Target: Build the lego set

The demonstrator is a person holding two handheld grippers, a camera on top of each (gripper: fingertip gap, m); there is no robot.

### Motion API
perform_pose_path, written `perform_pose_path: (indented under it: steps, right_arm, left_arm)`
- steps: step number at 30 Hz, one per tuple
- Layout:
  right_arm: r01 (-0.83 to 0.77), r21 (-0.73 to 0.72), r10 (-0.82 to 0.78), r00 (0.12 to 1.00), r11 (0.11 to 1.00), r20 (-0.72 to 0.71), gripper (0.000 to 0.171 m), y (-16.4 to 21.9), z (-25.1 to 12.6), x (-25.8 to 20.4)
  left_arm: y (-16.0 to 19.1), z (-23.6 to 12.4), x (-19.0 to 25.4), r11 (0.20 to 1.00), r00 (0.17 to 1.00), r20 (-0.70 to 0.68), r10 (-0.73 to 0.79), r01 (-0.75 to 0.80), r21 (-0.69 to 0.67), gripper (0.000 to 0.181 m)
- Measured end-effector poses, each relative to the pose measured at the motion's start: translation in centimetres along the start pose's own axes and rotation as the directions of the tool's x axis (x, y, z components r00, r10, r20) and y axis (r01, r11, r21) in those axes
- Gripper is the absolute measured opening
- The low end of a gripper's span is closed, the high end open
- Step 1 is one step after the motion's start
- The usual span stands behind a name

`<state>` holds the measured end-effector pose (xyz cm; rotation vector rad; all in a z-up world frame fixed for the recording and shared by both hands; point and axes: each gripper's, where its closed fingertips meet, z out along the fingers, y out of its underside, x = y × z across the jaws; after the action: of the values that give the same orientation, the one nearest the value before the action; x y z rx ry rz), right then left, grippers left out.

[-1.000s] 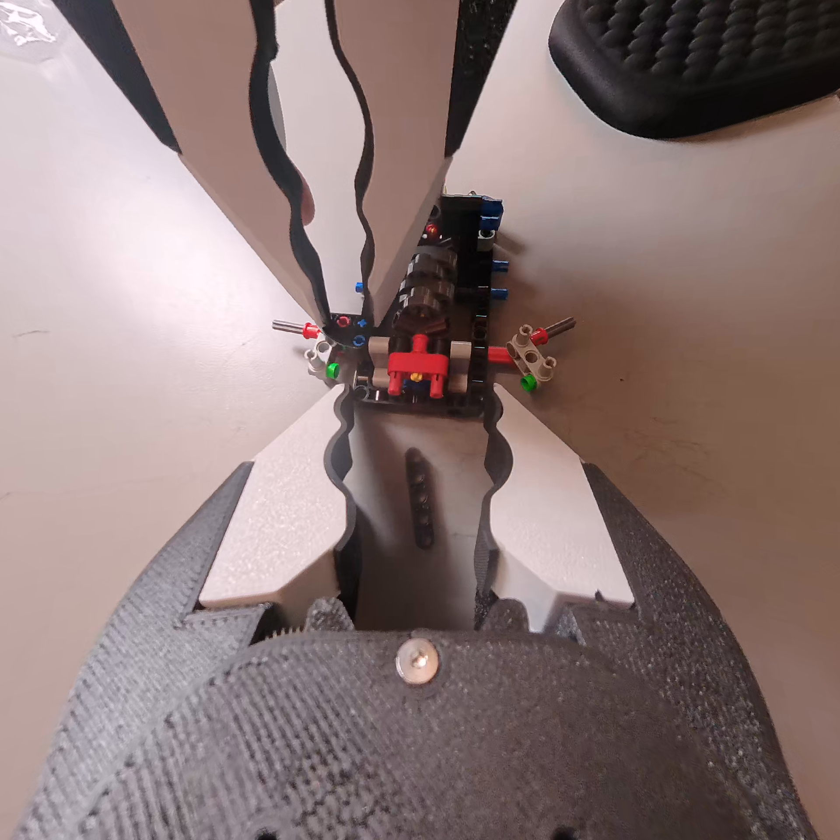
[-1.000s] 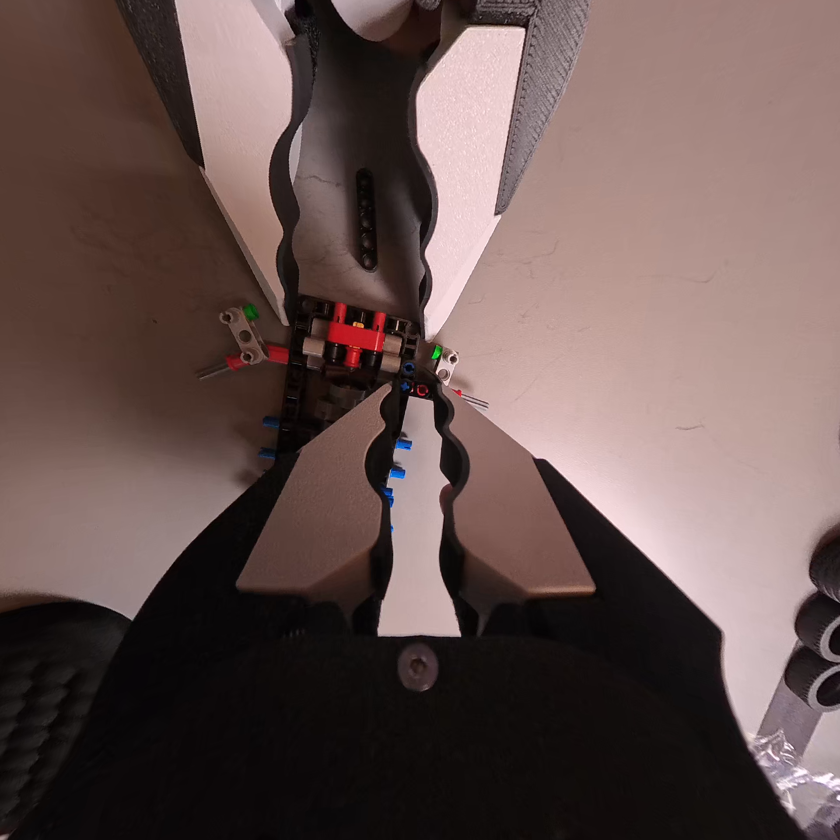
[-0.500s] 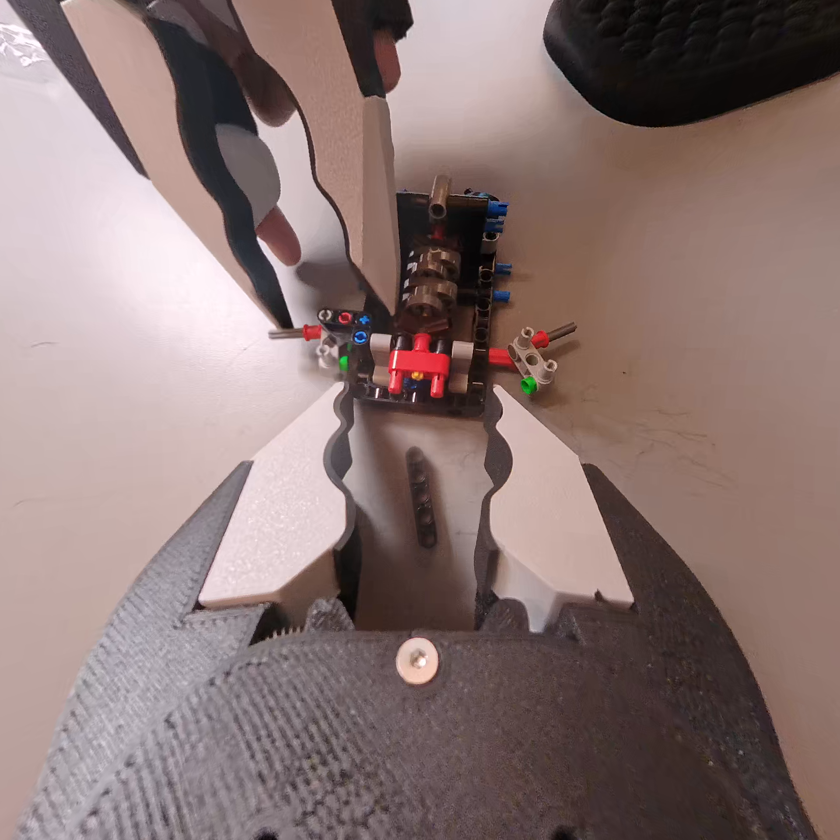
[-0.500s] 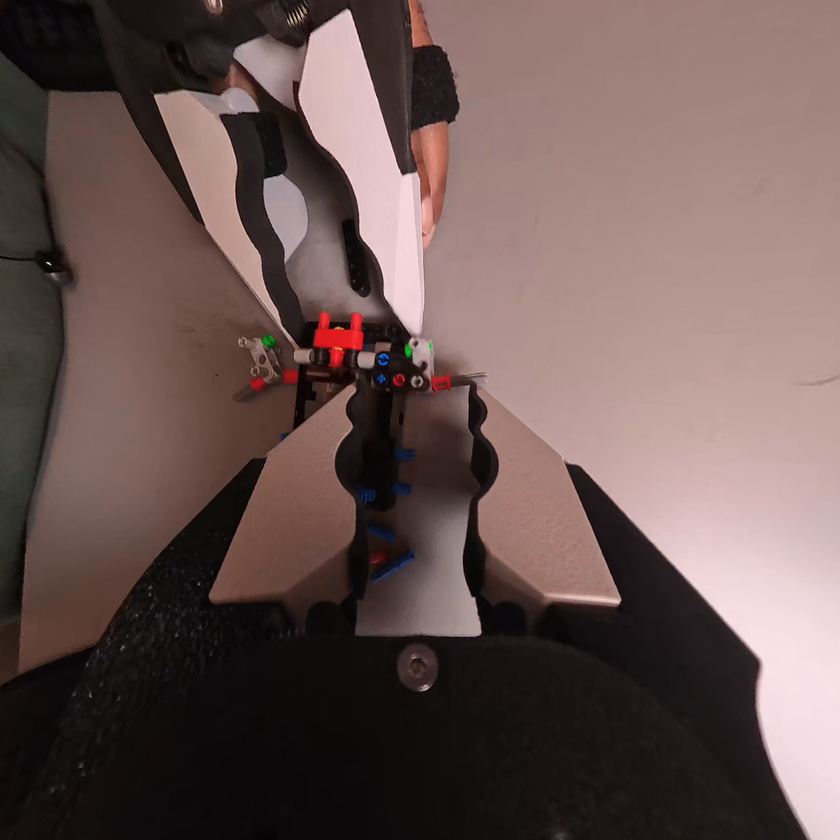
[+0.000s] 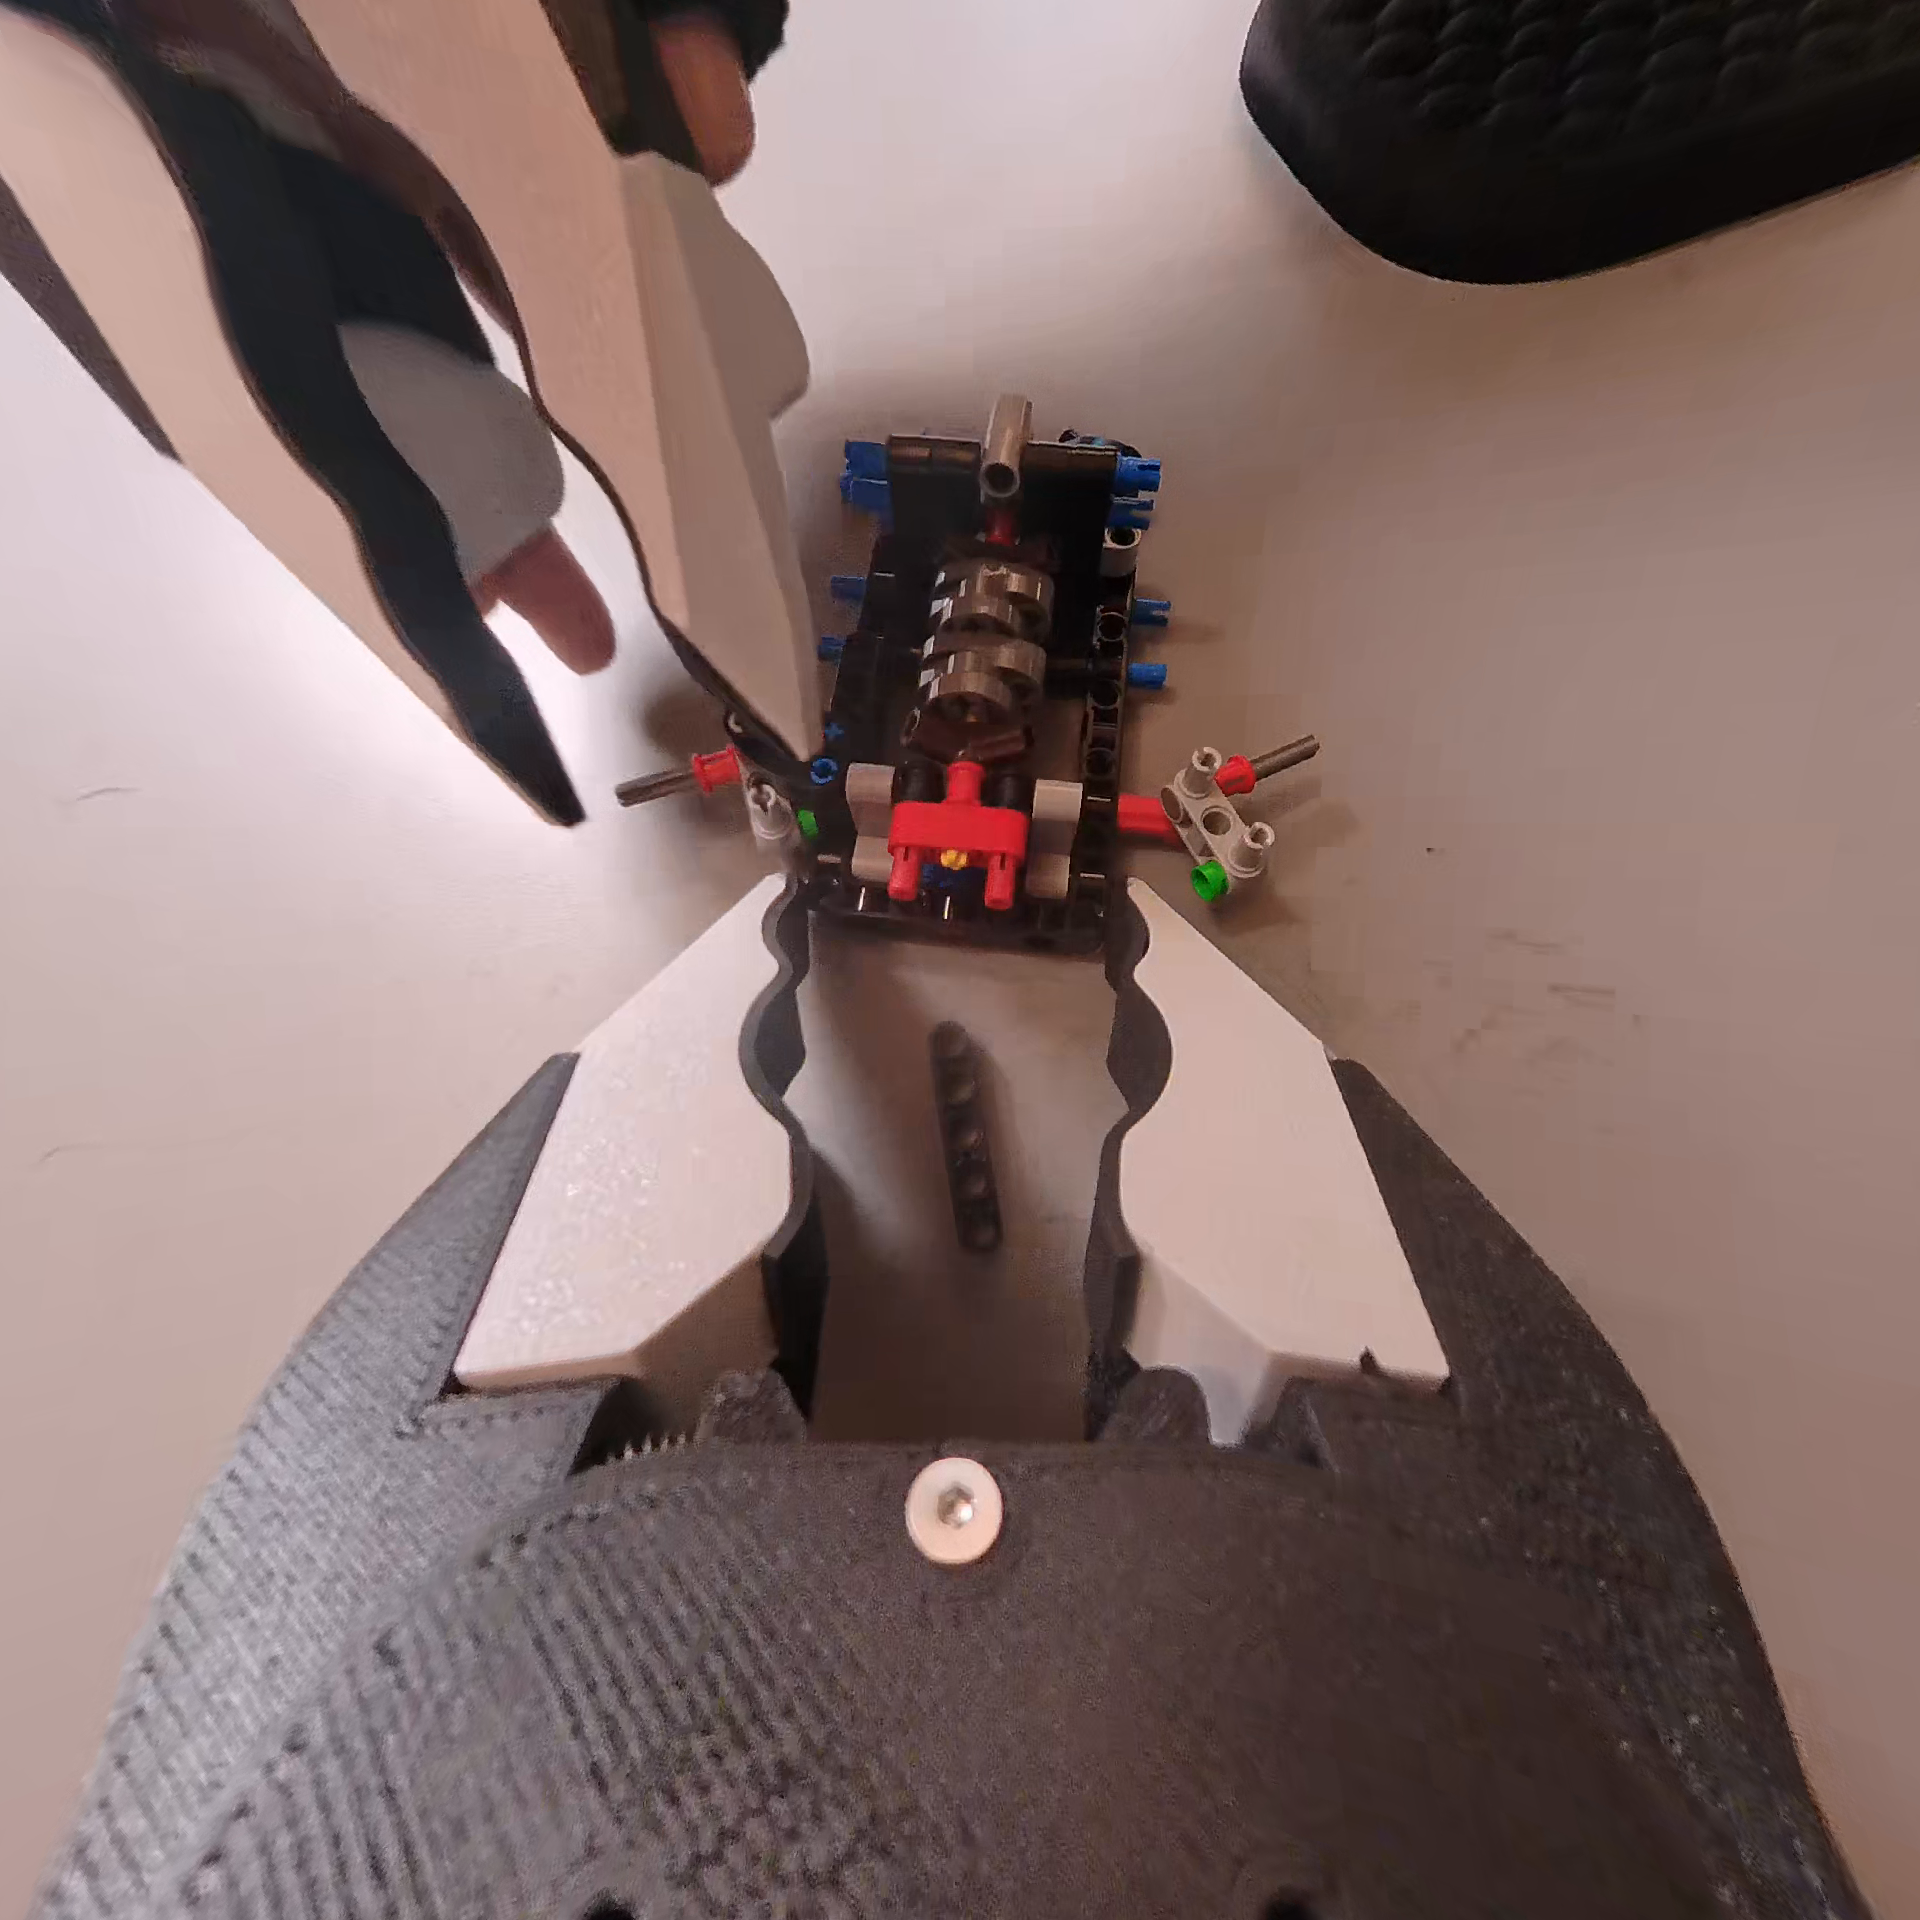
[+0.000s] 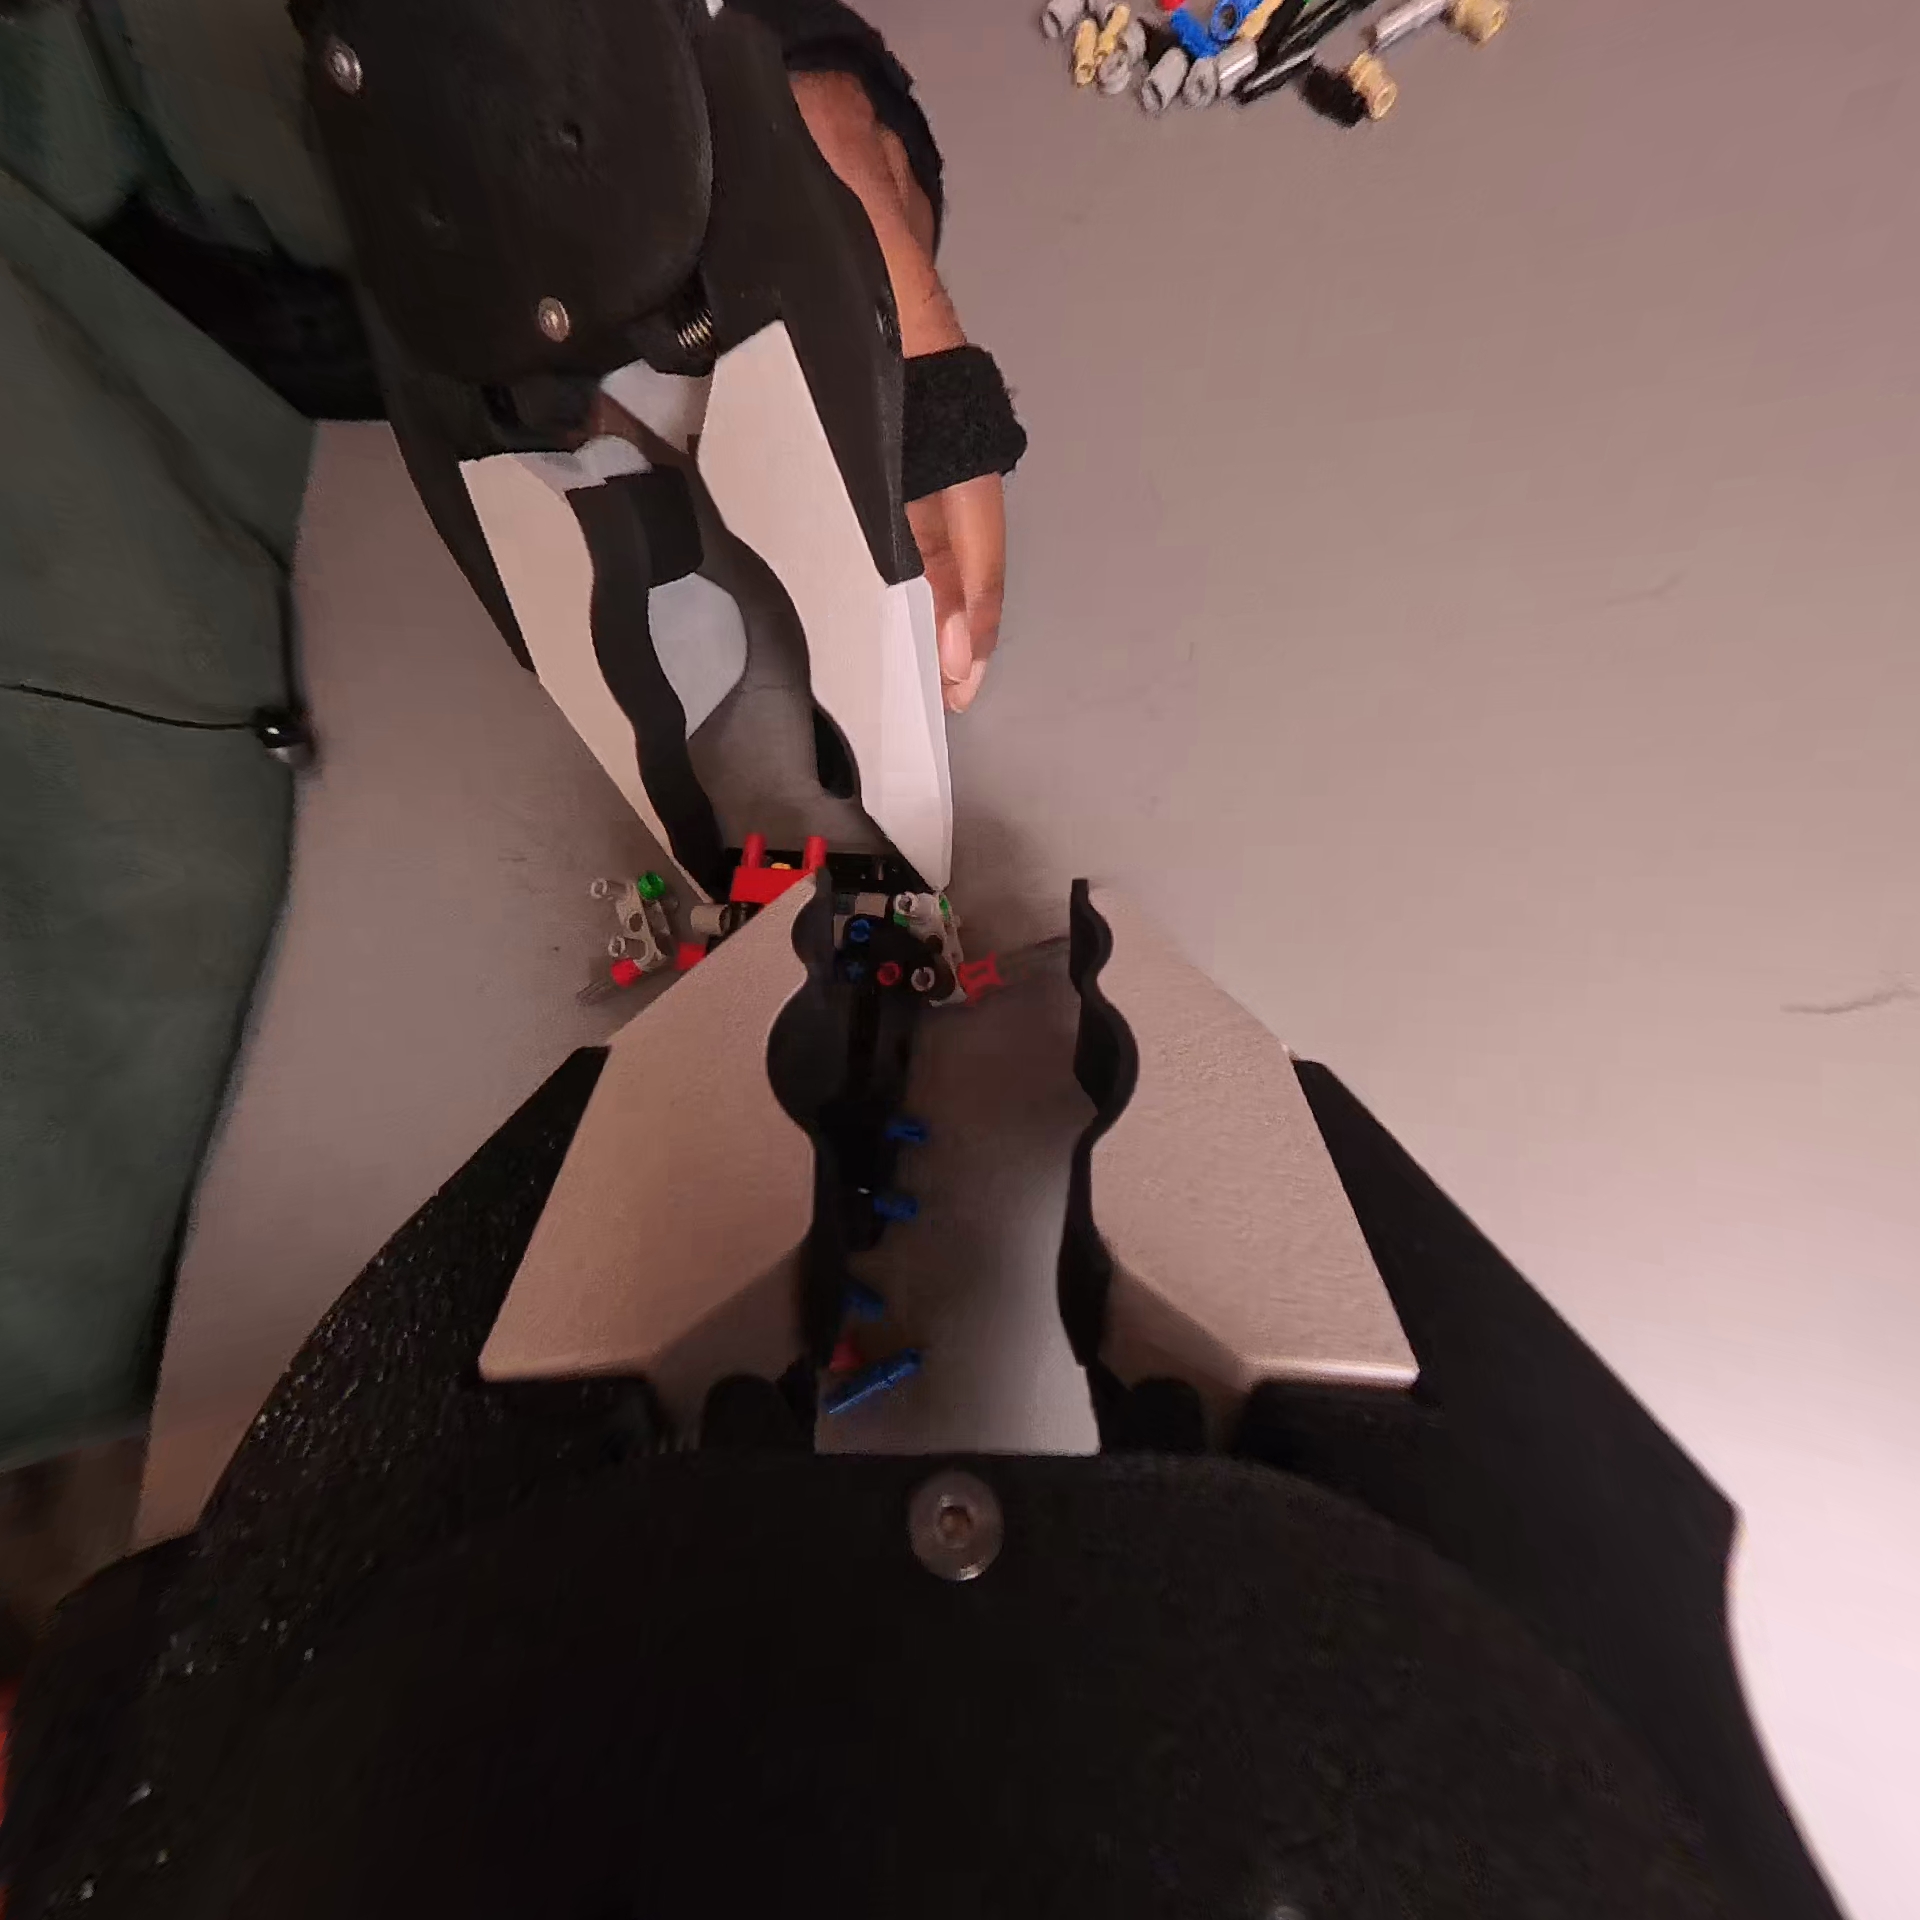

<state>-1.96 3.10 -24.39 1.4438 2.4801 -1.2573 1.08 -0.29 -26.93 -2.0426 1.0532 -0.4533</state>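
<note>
The lego assembly (image 5: pixel 982 634) is a black frame with grey gears, a red piece at its near end, blue pins on its sides and grey connectors on axles at both sides. It lies on the table. My left gripper (image 5: pixel 958 896) is shut on the frame's near end. My right gripper (image 6: pixel 951 894) is open. It hangs over the frame's side, where a small black piece with red and blue pins (image 6: pixel 891 956) sits on the frame's corner. It also shows in the left wrist view (image 5: pixel 681 779), with one fingertip close to that corner. A loose black beam (image 5: pixel 966 1132) lies between the left fingers.
A black textured pad (image 5: pixel 1558 125) lies at the far right. A pile of loose lego parts (image 6: pixel 1247 52) lies on the table beyond the left gripper. Dark green fabric (image 6: pixel 125 831) borders the table edge. A person's hand (image 6: pixel 961 592) holds the left gripper.
My right gripper has opened, let go of the small black piece at the frame's corner, and swung to the side. The left gripper has kept its hold on the frame.
</note>
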Motion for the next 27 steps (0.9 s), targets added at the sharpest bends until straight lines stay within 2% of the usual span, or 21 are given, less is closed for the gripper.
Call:
perform_pose_path:
  steps: [4, 8, 11, 14, 17, 21, 23, 27]
  right_arm:
    - [-0.028, -0.036, 0.031, 0.996, 0.999, 0.083, 0.038, 0.9, 0.4, -0.3]
    - [-0.017, -0.084, 0.02, 0.999, 0.996, 0.043, 0.038, 1.8, -0.1, -0.1]
    - [-0.017, 0.005, 0.017, 1.0, 1.0, 0.009, 0.039, 0.7, -1.2, -0.2]
    - [-0.012, 0.099, 0.02, 0.996, 0.995, -0.083, 0.038, 0.2, -3.4, -0.4]
    - [0.012, 0.107, 0.003, 0.99, 0.994, -0.143, 0.042, 2.4, -4.8, -2.4]
    - [0.049, 0.02, -0.041, 0.947, 0.999, -0.318, 0.055, 6.1, -3.9, -4.0]
    - [0.083, -0.006, -0.079, 0.918, 0.997, -0.388, 0.061, 6.4, -2.7, -4.4]
    - [0.094, -0.038, -0.099, 0.817, 0.995, -0.569, 0.047, 5.9, -2.4, -2.3]
  left_arm:
    - [0.0, 0.0, 0.0, 1.0, 1.0, 0.006, 0.0, 0.0, -0.001, 0.057]
    - [0.0, 0.0, 0.0, 1.0, 1.0, 0.003, -0.003, 0.003, -0.001, 0.057]
    - [0.0, 0.0, 0.0, 1.0, 1.0, 0.003, -0.003, 0.003, 0.0, 0.057]
    - [0.0, 0.0, 0.0, 1.0, 1.0, 0.007, -0.001, 0.001, 0.001, 0.056]
    - [0.1, -0.2, -0.3, 1.0, 1.0, 0.014, 0.016, -0.016, 0.001, 0.056]
    - [0.1, -0.2, -0.8, 0.999, 0.999, -0.022, 0.035, -0.035, 0.006, 0.056]
    - [-0.1, -0.1, -1.1, 0.999, 0.998, -0.042, 0.049, -0.048, 0.017, 0.056]
    - [-0.1, 0.0, -3.1, 0.999, 0.999, 0.008, 0.045, -0.045, 0.01, 0.057]
